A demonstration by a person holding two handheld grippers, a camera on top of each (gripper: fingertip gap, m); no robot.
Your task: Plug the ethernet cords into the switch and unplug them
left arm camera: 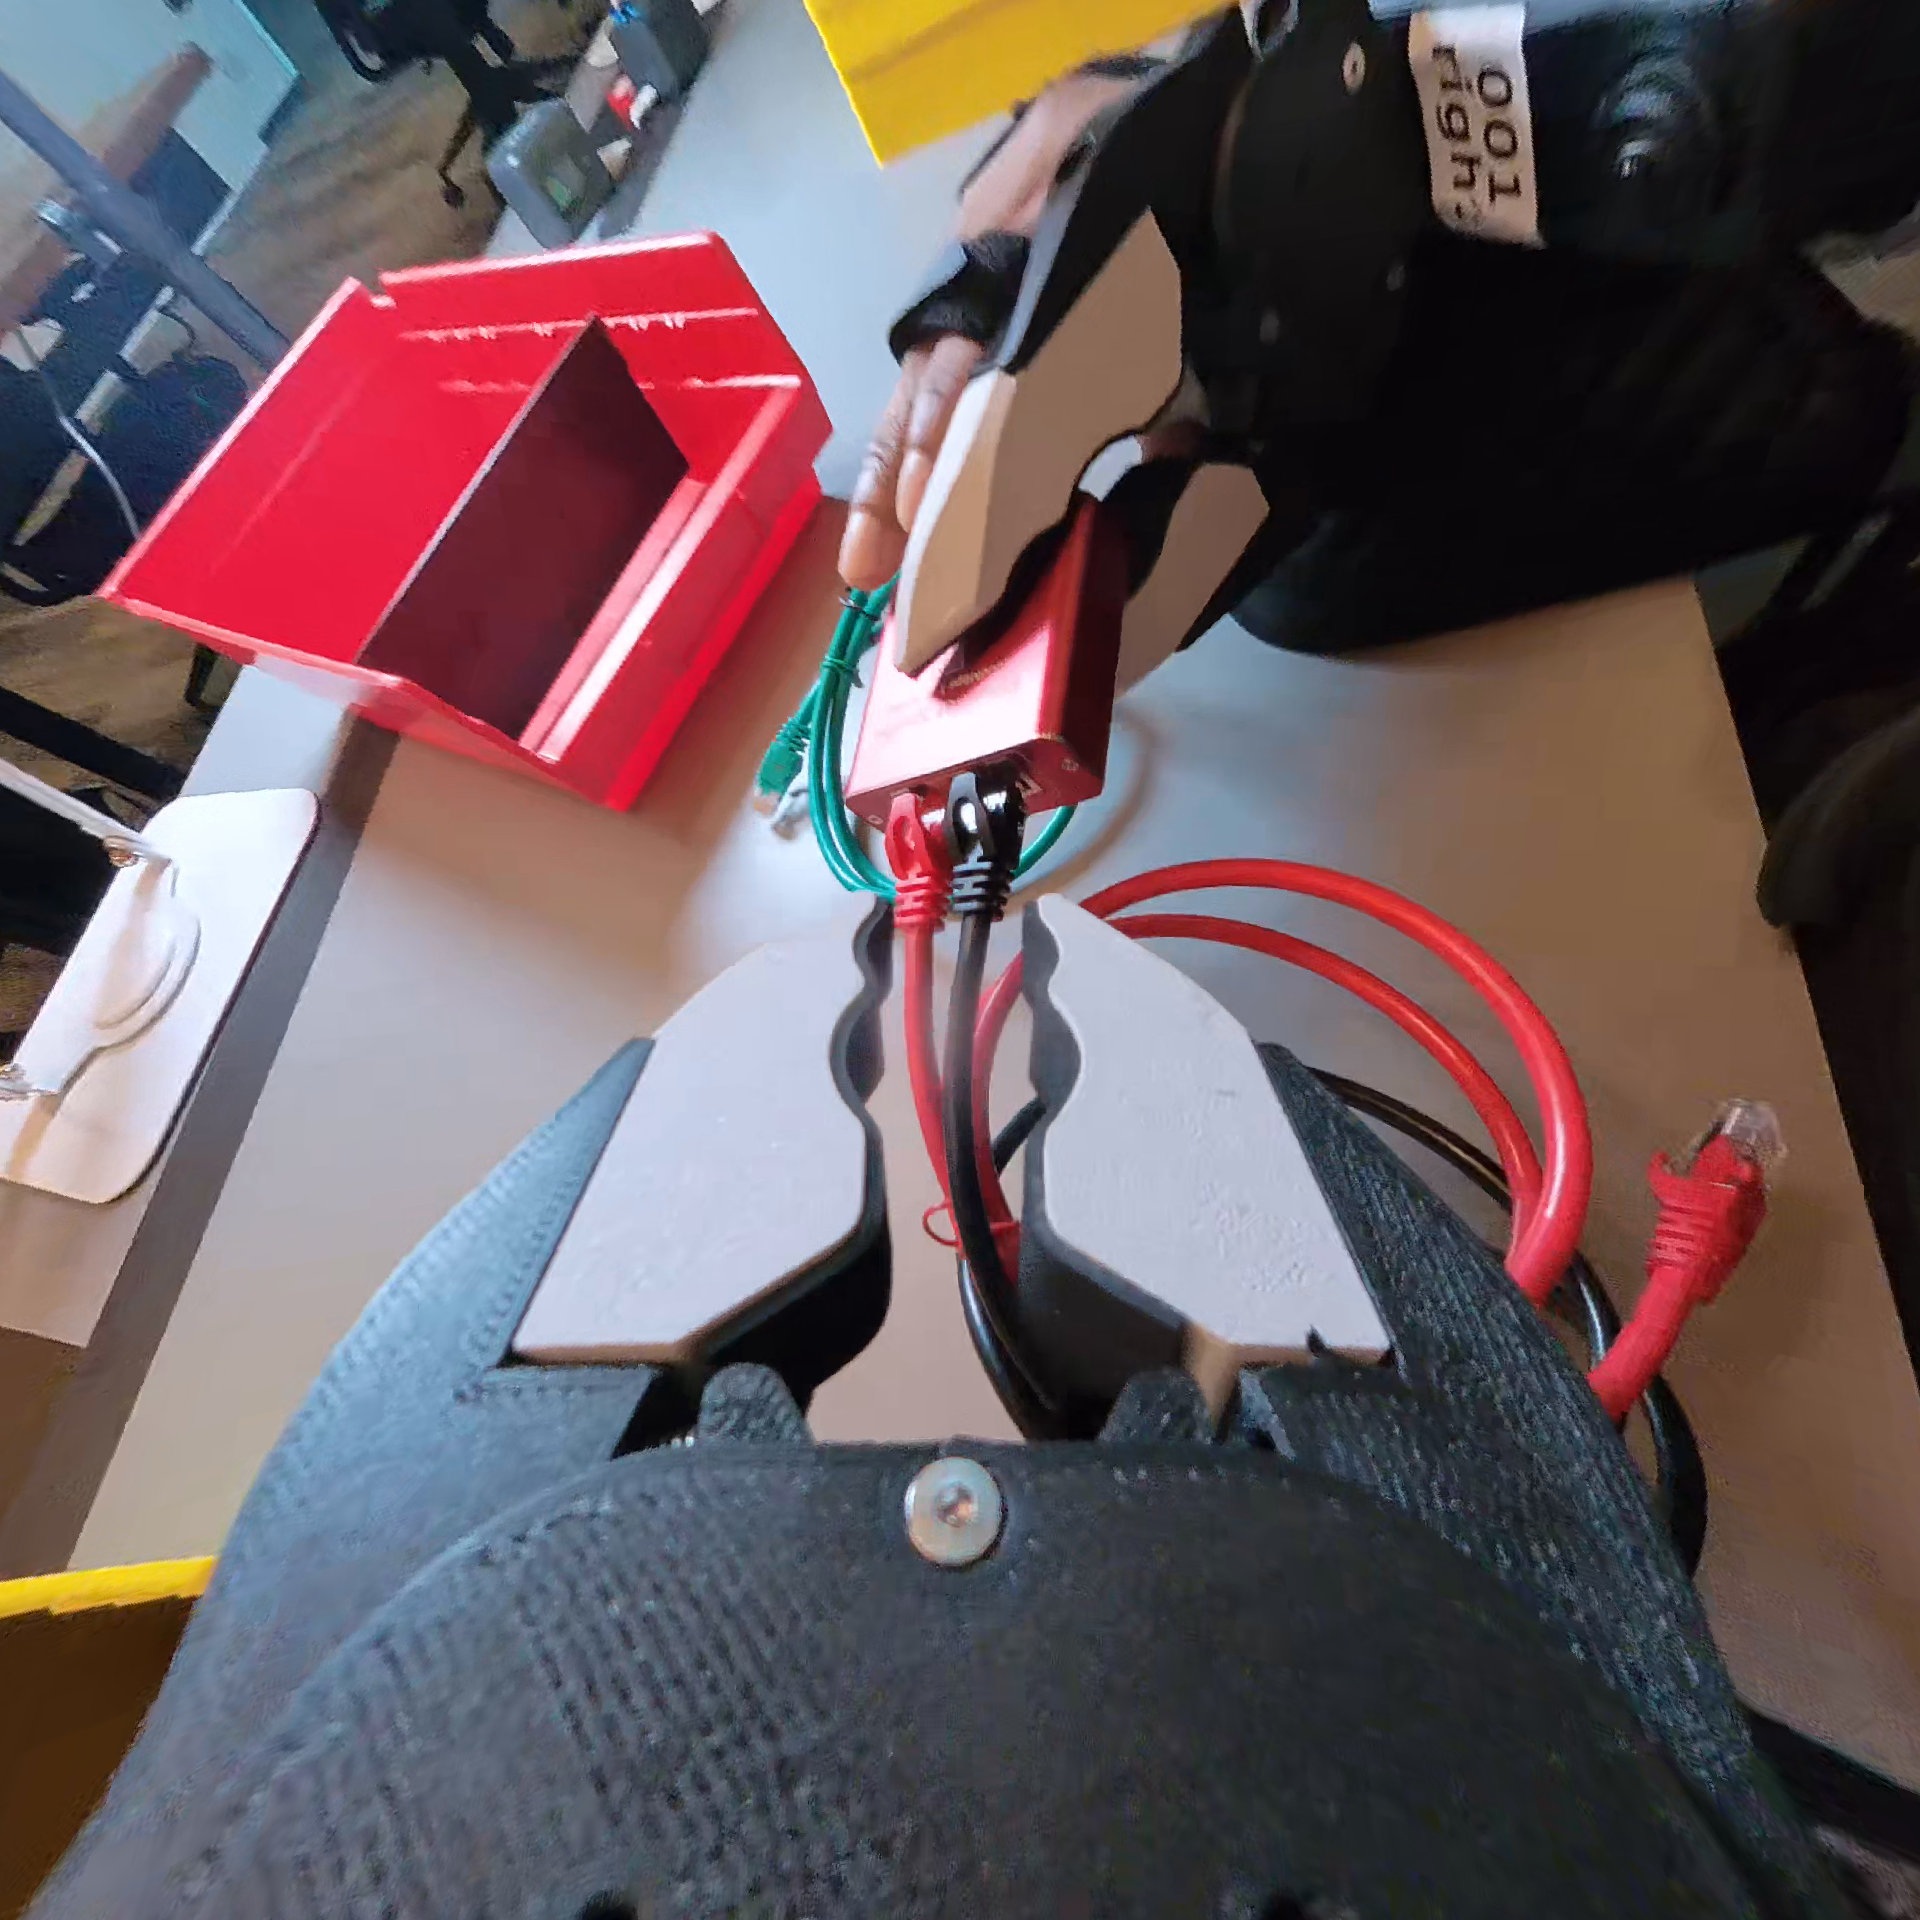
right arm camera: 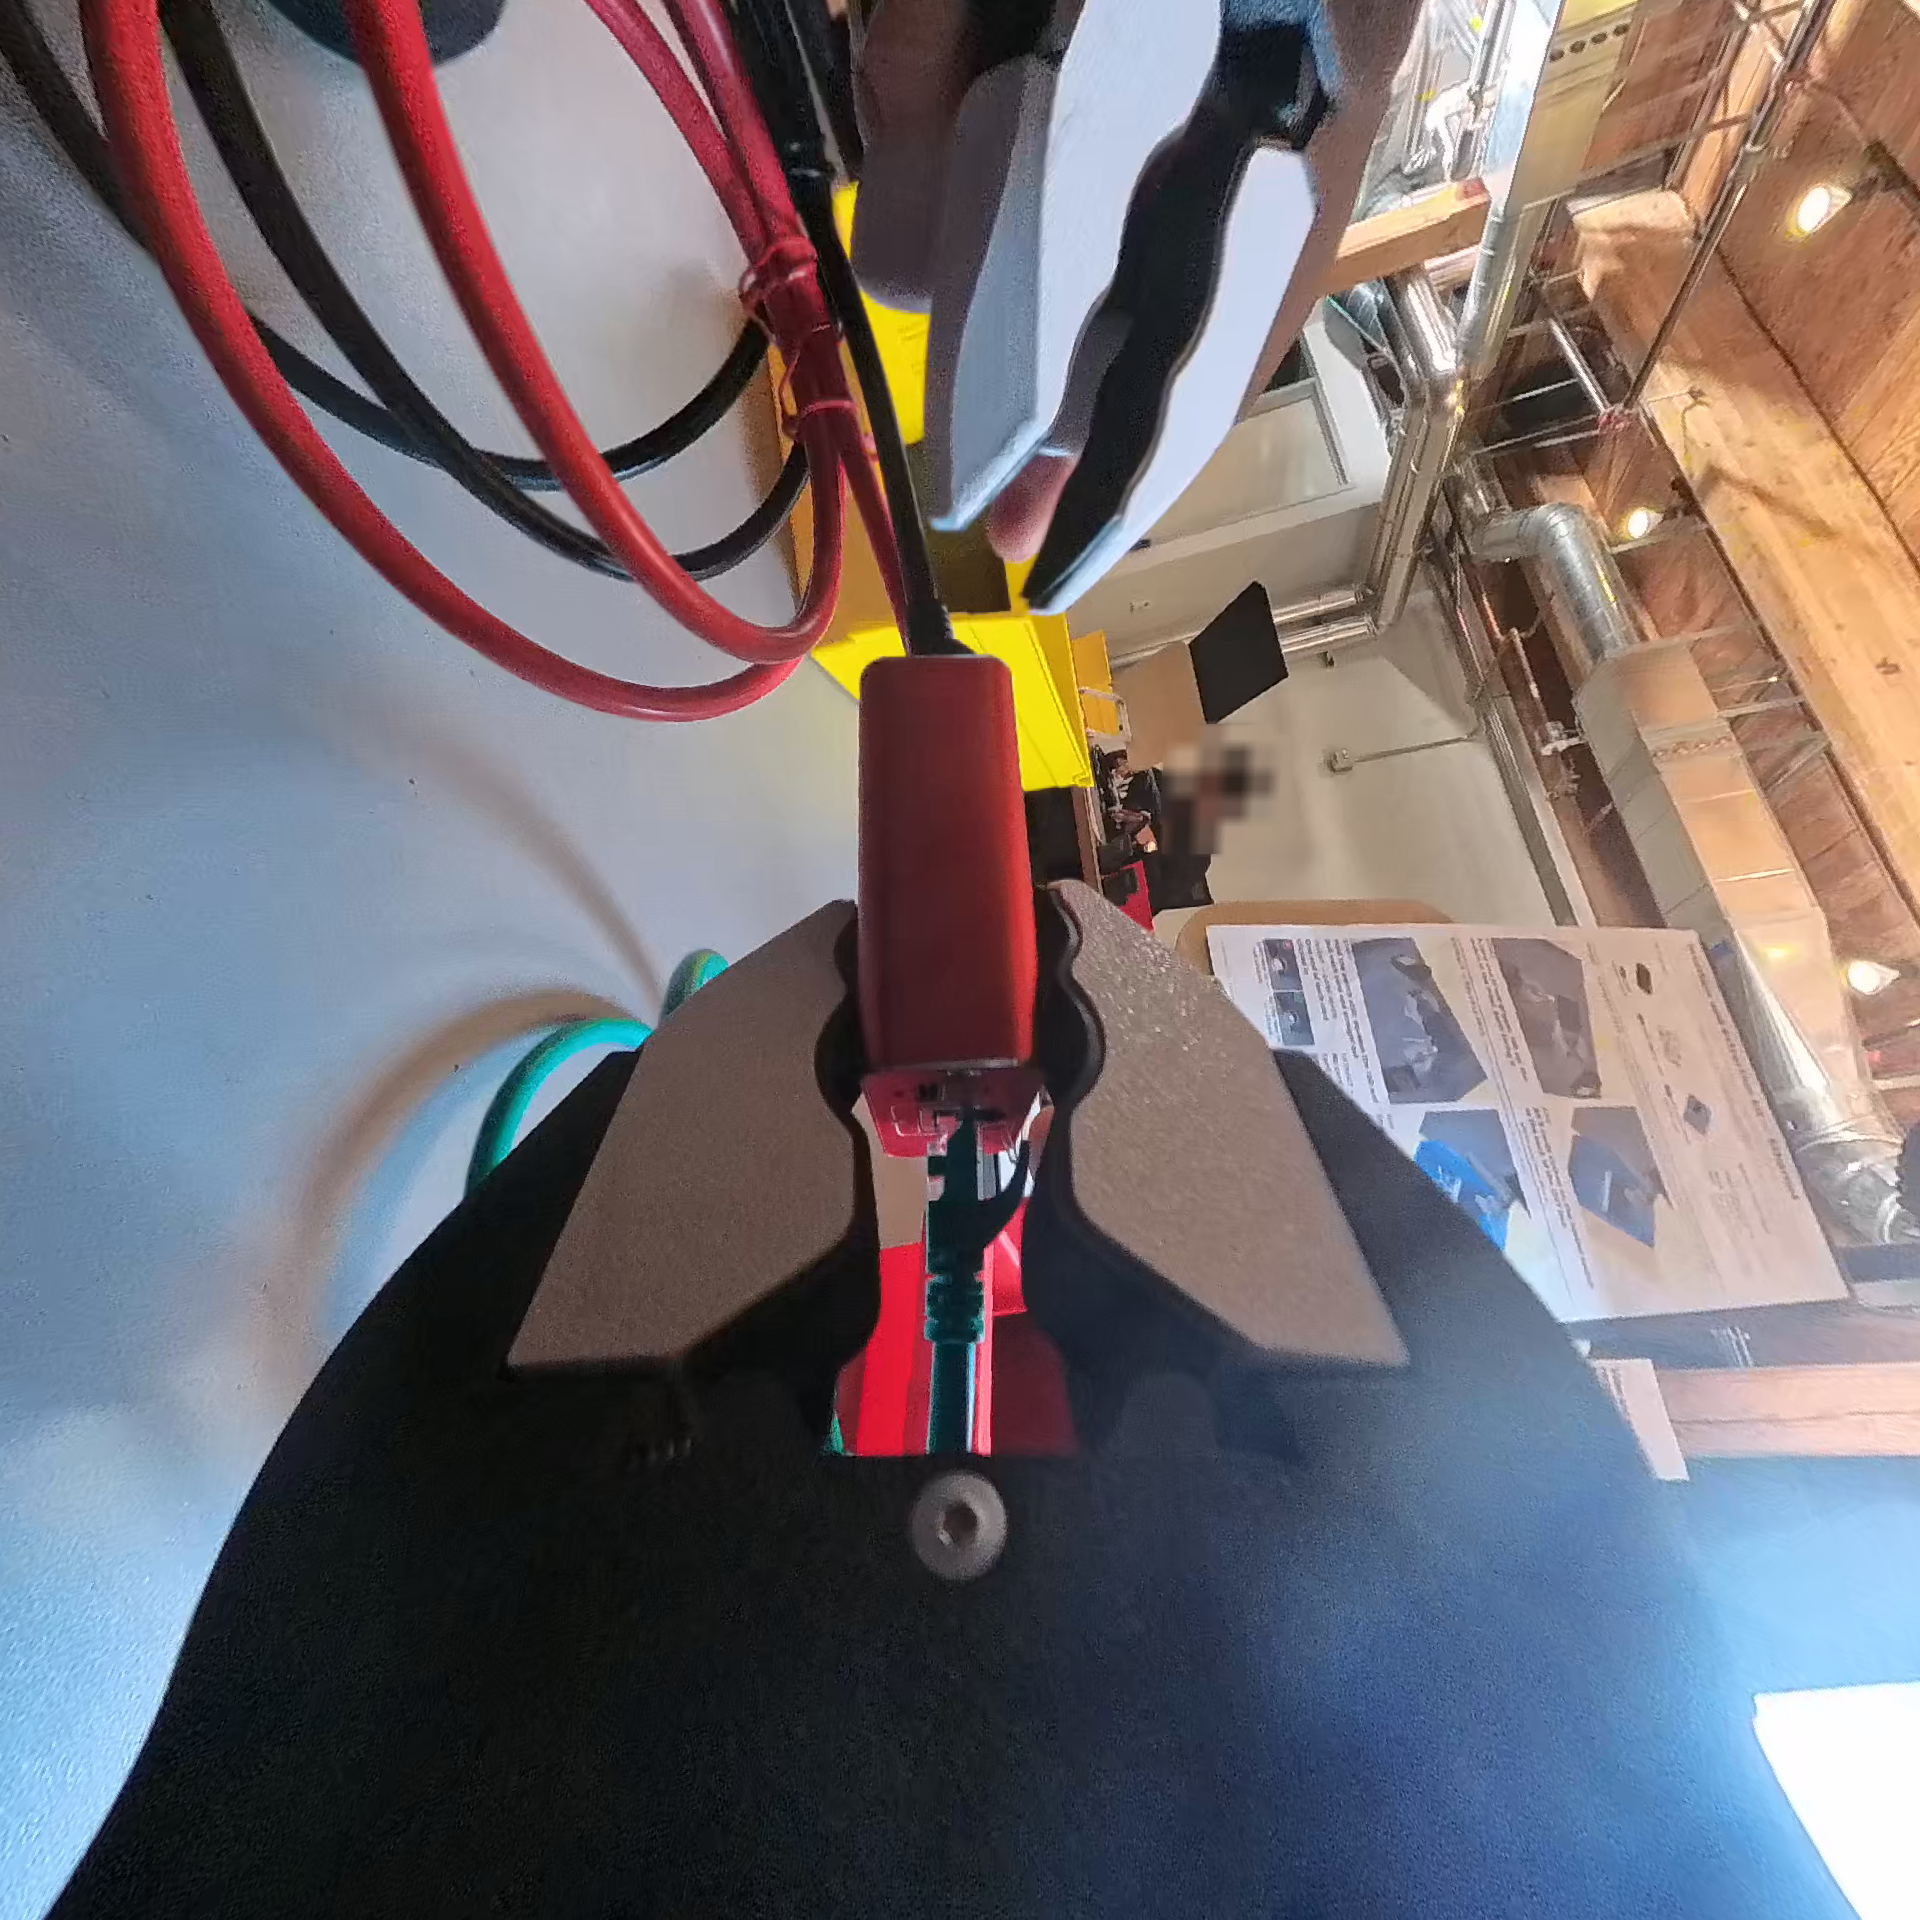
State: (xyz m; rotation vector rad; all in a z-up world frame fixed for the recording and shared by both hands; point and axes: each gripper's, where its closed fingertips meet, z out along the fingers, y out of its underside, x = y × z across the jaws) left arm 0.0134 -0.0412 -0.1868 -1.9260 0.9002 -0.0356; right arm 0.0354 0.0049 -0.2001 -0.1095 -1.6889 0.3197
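A small red switch [left arm camera: 987,707] is held above the grey table [left arm camera: 499,1018] by my right gripper [left arm camera: 997,582], which is shut on its body. A red plug [left arm camera: 914,862] and a black plug [left arm camera: 982,842] sit in its near ports. My left gripper [left arm camera: 956,925] is open just below them, with the red and black cords running between its fingers untouched. The right wrist view shows the switch [right arm camera: 940,831] clamped in my right gripper [right arm camera: 945,914], with a green plug [right arm camera: 956,1226] in its near end. The left gripper's fingers [right arm camera: 997,343] hover beyond it.
An open red bin [left arm camera: 468,520] stands on the table's far left, a yellow bin [left arm camera: 966,62] behind. Loops of red cord [left arm camera: 1455,1018] with a free red plug [left arm camera: 1704,1195] lie at right. A free green plug [left arm camera: 779,758] lies near the switch. A white plate [left arm camera: 156,987] sits left.
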